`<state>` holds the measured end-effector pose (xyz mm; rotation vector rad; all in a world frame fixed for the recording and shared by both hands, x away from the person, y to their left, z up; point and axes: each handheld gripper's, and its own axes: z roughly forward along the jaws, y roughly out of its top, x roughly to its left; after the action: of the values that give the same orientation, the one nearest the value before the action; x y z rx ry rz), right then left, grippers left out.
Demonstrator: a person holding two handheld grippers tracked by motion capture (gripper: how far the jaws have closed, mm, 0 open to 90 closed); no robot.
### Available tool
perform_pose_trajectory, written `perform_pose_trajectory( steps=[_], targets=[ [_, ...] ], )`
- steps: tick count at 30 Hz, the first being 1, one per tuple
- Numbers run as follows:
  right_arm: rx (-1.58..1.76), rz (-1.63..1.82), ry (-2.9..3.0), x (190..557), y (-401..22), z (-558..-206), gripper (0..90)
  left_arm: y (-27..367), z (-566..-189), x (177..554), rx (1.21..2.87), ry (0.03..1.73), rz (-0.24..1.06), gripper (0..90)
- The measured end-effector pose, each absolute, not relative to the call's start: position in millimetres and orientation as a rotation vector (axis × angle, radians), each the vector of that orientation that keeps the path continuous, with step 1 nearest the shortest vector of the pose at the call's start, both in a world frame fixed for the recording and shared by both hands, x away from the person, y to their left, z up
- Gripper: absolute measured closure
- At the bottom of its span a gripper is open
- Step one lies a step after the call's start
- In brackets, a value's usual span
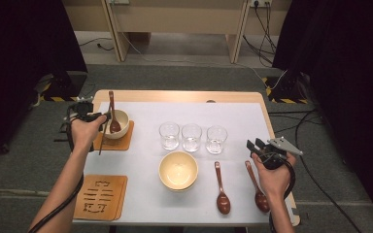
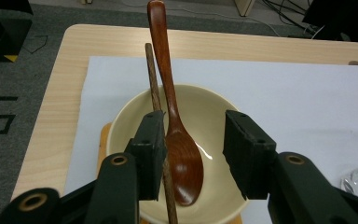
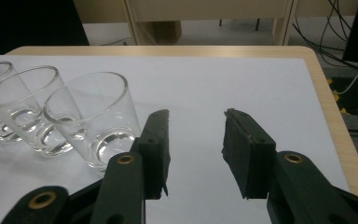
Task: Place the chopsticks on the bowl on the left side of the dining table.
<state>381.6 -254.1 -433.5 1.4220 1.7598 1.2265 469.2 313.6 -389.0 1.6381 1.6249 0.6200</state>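
Note:
A cream bowl (image 1: 121,118) stands on a wooden coaster (image 1: 127,140) at the table's left. A dark red-brown spoon (image 1: 112,114) rests in it, its handle leaning over the far rim, and a thin dark stick (image 1: 105,132) lies across the near rim. My left gripper (image 1: 96,116) hovers at the bowl's left side. In the left gripper view its jaws stand open over the bowl (image 2: 214,100), with the spoon (image 2: 170,102) between them and the stick (image 2: 153,79) beside the left pad. My right gripper (image 1: 253,145) is open at the right, nothing between its jaws (image 3: 196,140).
Three empty glasses (image 1: 191,137) stand in a row mid-table; the nearest glass (image 3: 93,116) is left of my right gripper. A second cream bowl (image 1: 178,170) sits nearer the front. Two more spoons (image 1: 221,187) (image 1: 256,187) lie at the front right, and a patterned coaster (image 1: 100,196) at the front left.

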Motion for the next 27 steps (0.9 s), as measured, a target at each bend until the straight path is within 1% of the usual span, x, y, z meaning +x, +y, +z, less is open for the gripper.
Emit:
perform_pose_trajectory(
  steps=[5,12,17,18,22,24,27],
  targets=[
    [1.446,1.198,1.771,382.2,-257.6,-432.5,59.9,312.4,-384.6,449.5,1.660,1.566,0.668,55.3],
    [1.486,1.114,1.832,384.3,-263.9,-431.4,59.5,310.8,-380.8,419.7,1.656,1.496,0.684,52.6],
    [1.566,1.017,1.893,384.3,-271.5,-430.4,59.9,308.2,-384.0,398.3,1.658,1.463,0.717,52.8],
    [1.583,0.995,1.908,384.5,-273.7,-430.4,60.2,307.9,-384.6,395.4,1.660,1.458,0.731,52.1],
    [1.643,0.908,1.962,382.5,-282.5,-426.7,62.5,306.0,-390.7,382.4,1.634,1.433,0.707,49.4],
    [1.667,0.856,2.006,381.5,-287.1,-423.4,65.4,304.9,-393.7,377.8,1.623,1.416,0.727,49.4],
    [1.702,0.784,2.075,380.5,-291.6,-418.5,68.7,306.0,-398.1,373.4,1.600,1.421,0.723,48.1]
  ],
)
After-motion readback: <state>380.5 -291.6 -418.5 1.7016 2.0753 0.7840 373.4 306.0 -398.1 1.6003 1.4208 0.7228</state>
